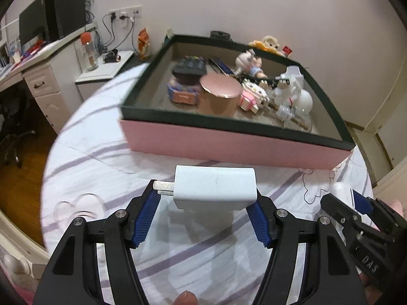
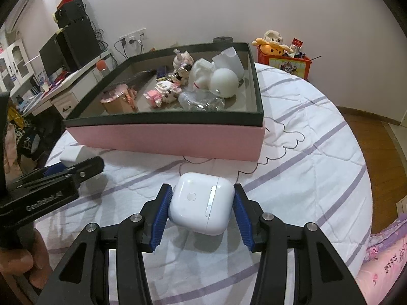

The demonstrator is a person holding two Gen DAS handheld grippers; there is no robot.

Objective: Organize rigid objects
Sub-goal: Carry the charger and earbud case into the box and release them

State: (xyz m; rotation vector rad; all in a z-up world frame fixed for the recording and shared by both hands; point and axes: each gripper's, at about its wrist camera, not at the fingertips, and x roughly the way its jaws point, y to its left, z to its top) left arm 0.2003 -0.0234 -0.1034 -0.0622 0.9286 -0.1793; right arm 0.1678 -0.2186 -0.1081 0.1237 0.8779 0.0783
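My left gripper (image 1: 207, 198) is shut on a white charger plug (image 1: 215, 188), held above the bed in front of the pink box (image 1: 229, 145). My right gripper (image 2: 201, 200) is shut on a white earbuds case (image 2: 201, 203), also held in front of the pink box (image 2: 165, 137). The box holds a round pink tin (image 1: 220, 94), toy figures (image 1: 250, 63), a block toy (image 1: 254, 96) and bulbs (image 1: 304, 100). The right gripper also shows at the right of the left wrist view (image 1: 356, 203); the left gripper shows at the left of the right wrist view (image 2: 63, 170).
The box sits on a white bedspread with purple stripes (image 2: 318, 127). A desk with a monitor (image 1: 33, 25) stands at the far left, a nightstand (image 1: 106, 68) beside it. A red toy box with plush toys (image 2: 282, 56) stands behind the bed.
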